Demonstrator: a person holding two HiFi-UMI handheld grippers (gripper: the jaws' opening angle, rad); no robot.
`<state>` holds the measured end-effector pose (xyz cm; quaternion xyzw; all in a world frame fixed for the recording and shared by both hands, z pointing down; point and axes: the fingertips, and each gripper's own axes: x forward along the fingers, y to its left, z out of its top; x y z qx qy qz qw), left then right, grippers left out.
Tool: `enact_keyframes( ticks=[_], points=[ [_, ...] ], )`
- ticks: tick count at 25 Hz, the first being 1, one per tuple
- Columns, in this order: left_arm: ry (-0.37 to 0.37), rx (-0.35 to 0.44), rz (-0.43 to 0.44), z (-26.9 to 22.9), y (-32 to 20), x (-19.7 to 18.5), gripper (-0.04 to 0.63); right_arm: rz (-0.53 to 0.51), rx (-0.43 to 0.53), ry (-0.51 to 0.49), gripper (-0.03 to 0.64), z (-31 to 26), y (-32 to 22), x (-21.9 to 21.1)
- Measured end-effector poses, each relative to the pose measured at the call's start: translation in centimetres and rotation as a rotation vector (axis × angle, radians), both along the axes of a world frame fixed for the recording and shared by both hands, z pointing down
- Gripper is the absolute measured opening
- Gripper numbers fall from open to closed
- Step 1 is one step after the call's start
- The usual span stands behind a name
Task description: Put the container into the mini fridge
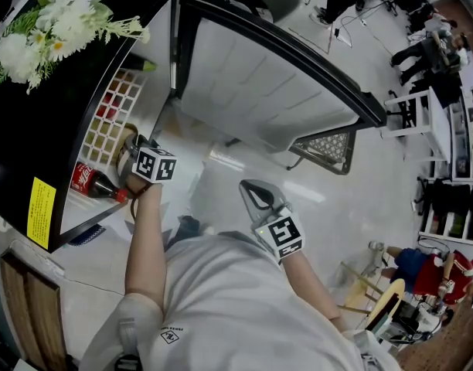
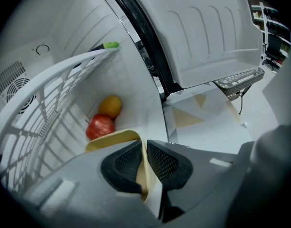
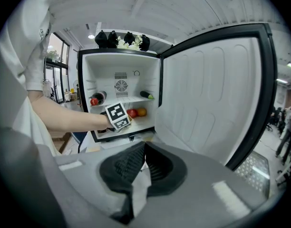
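The container (image 2: 114,137) is cream-coloured with a thin rim. My left gripper (image 2: 144,163) is shut on that rim and holds it inside the mini fridge (image 3: 119,80), on the lower level under the white wire shelf (image 2: 50,89). A red apple (image 2: 100,126) and an orange fruit (image 2: 110,106) lie just beyond it at the back. In the head view the left gripper (image 1: 136,157) reaches into the fridge opening and the container (image 1: 128,140) shows only in part. My right gripper (image 1: 256,193) hangs back in front of the fridge, shut, with nothing between its jaws.
The fridge door (image 1: 275,83) stands wide open to the right. A cola bottle (image 1: 93,182) lies on the shelf and a green-capped item (image 2: 111,45) at its far end. White flowers (image 1: 51,29) sit on the fridge top. Chairs and racks stand farther right.
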<state>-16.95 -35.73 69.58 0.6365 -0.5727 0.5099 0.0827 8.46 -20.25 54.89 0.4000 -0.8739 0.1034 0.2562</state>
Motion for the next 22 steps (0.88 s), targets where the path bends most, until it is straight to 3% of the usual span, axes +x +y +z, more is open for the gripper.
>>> enact_keyframes(
  ticks=[11, 22],
  points=[
    [0.004, -0.001, 0.006, 0.0, 0.4, 0.2, 0.159, 0.005, -0.004, 0.001, 0.004, 0.1, 0.2, 0.1],
    [0.054, 0.061, 0.134, -2.6, 2.4, 5.2, 0.172, 0.027, 0.033, -0.018, 0.003, -0.8, 1.3, 0.6]
  ],
)
